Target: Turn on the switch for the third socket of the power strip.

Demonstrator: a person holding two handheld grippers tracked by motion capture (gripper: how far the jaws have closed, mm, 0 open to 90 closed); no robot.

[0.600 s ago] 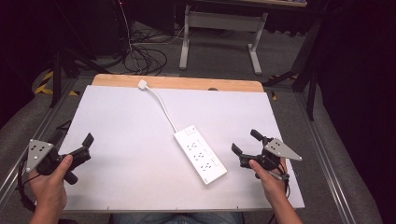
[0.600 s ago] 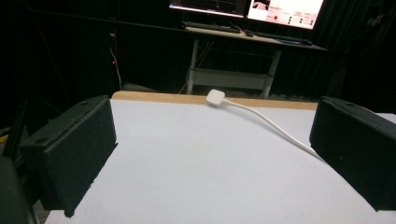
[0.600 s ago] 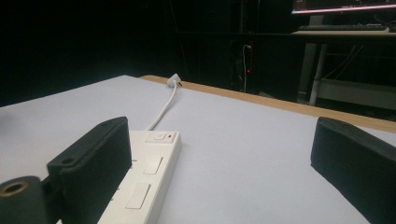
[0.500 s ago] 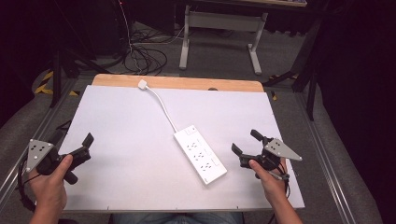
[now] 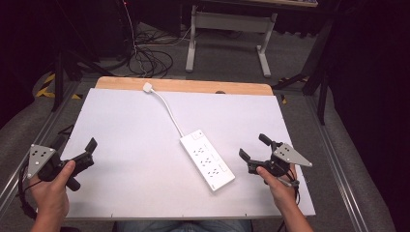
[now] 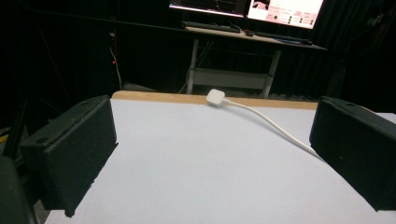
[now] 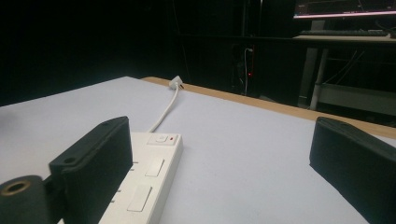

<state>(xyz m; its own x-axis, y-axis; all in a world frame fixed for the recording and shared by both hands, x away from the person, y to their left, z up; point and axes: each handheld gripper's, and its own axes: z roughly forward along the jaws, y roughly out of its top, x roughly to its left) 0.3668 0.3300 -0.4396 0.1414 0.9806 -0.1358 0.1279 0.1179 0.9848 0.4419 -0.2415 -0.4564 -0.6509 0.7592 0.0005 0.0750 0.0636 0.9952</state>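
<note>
A white power strip (image 5: 207, 158) lies slantwise on the white tabletop (image 5: 130, 130), right of the middle. Its white cord (image 5: 168, 112) runs back to a plug (image 5: 147, 87) at the table's far wooden edge. My right gripper (image 5: 254, 147) sits just right of the strip, jaws open and empty. In the right gripper view the strip (image 7: 144, 182) lies beside the left jaw, with its switch end toward the plug (image 7: 176, 82). My left gripper (image 5: 75, 143) rests at the table's left edge, open and empty. Between its jaws (image 6: 212, 158) I see the plug (image 6: 215, 98) and cord (image 6: 271, 123) far off.
A wooden strip (image 5: 193, 86) borders the table's far edge. Behind it stand a metal desk frame (image 5: 227, 29) and loose cables (image 5: 145, 58) on the floor. Lit monitors (image 6: 280, 7) sit on the desk beyond. Dark stands flank both table sides.
</note>
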